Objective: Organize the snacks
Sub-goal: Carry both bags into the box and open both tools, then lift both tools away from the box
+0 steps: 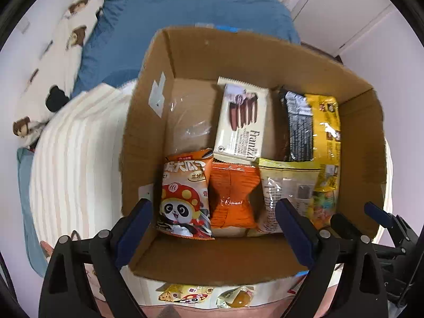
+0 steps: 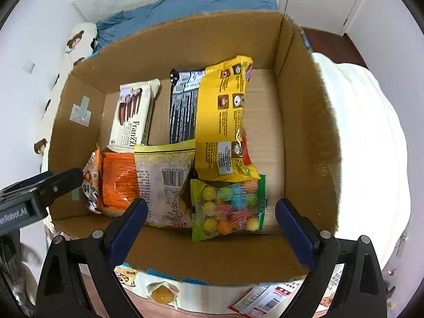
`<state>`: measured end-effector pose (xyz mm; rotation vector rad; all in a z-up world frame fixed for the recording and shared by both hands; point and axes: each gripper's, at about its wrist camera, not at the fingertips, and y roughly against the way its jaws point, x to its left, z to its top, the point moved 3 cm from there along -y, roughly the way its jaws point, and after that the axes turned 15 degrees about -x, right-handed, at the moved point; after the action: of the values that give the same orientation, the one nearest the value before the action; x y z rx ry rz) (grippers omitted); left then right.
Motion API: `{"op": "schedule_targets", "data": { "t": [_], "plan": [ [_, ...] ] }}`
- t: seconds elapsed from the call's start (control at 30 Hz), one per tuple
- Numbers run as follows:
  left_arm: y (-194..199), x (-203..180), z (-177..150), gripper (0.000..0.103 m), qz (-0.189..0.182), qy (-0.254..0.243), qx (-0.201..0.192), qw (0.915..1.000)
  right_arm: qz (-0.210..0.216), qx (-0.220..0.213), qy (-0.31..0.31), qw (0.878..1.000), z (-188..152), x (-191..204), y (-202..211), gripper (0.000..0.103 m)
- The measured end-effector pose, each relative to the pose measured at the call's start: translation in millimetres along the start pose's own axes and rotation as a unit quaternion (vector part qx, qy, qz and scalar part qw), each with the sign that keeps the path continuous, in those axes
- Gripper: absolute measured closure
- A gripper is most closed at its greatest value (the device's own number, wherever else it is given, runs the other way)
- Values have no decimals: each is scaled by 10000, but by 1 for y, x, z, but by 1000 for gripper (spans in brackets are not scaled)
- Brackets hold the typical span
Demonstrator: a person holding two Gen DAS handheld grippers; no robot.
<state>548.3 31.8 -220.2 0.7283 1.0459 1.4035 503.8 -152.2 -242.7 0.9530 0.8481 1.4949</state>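
An open cardboard box [image 1: 238,262] [image 2: 220,259] sits on the bed and holds several snack packs. In the left wrist view I see a panda packet [image 1: 182,196], an orange packet [image 1: 233,196], a white Franzzi biscuit pack [image 1: 241,122], a black pack [image 1: 299,127] and a yellow bag [image 1: 327,127]. The right wrist view adds a pale barcode bag [image 2: 167,185] and a green bag of coloured balls [image 2: 229,206]. My left gripper [image 1: 214,228] is open and empty above the box's near wall. My right gripper [image 2: 212,228] is open and empty above the box's near wall.
More snack packets lie outside the box by its near wall [image 1: 233,298] [image 2: 161,294] [image 2: 267,299]. A striped white blanket [image 1: 76,164] lies to the left, a blue quilt [image 1: 185,26] behind, a bear-print pillow [image 1: 53,61] at far left. White bedding [image 2: 368,164] lies right of the box.
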Motion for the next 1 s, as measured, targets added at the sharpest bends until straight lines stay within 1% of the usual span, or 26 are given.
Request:
{"op": "schedule_targets", "data": {
  "t": [0.2,0.27,0.4,0.47,0.6,0.83,1.0],
  "plan": [
    [47,-13,-17,8,118,-215,-730,9970,-32,-570,-4,9984,-11,-7,41,4],
    [62,-14,-23,8,115,-190,-972,9950,-35,-755,-2,9971,-17,-9,56,4],
    [97,-18,-39,8,143,-246,-1467,9888,-56,-1177,-17,9930,-36,-13,92,4],
    [112,-20,-49,8,162,-275,-1655,9857,-91,-1360,46,9907,-45,-14,109,4],
    [147,-25,-71,8,240,-363,-2090,9769,-100,-1710,181,9851,-64,-14,146,4],
    [187,-24,-109,8,318,-416,-2478,9674,-56,-2131,324,9765,-97,-14,204,4],
    [206,-20,-128,8,302,-336,-2575,9652,63,-2232,264,9744,-117,-14,228,4]
  ]
}}
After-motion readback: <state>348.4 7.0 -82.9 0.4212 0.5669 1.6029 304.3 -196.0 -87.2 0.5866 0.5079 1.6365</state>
